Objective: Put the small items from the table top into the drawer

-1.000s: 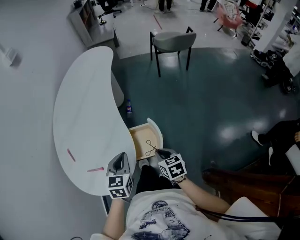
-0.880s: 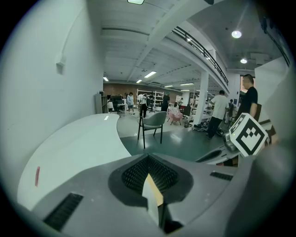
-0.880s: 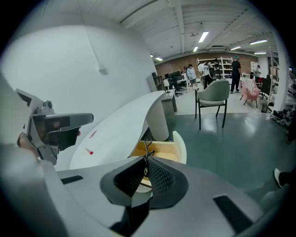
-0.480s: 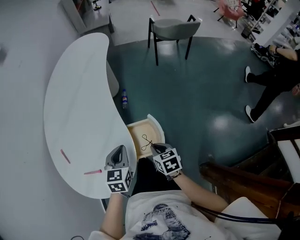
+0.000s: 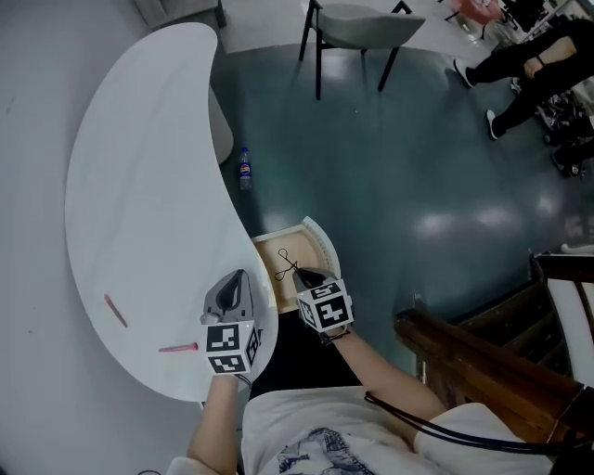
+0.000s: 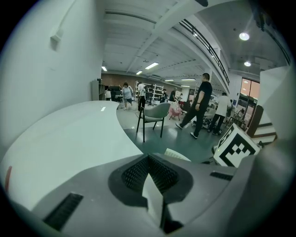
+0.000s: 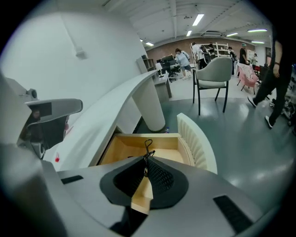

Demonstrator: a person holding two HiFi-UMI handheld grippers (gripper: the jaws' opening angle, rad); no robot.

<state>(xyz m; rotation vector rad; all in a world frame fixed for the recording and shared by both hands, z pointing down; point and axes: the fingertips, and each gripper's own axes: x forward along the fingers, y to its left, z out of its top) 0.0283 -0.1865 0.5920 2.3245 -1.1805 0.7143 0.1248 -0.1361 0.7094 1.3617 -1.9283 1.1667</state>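
Right tongs, clamped on a wire clip, are best lowered into the drawer before release; left tongs are shut, empty.

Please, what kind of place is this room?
Probably a large open-plan office or lab hall: a curved white table, a grey chair on a wide polished floor, and shelves with people walking at the far end.

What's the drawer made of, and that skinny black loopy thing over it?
The drawer looks like pale wood inside: tan, matte, flat boards. Its front seems to be white painted wood or plastic, with ribs running down it. The black loopy thing looks like thin bent metal wire, dark and springy-looking, though it is too small to rule out plastic.
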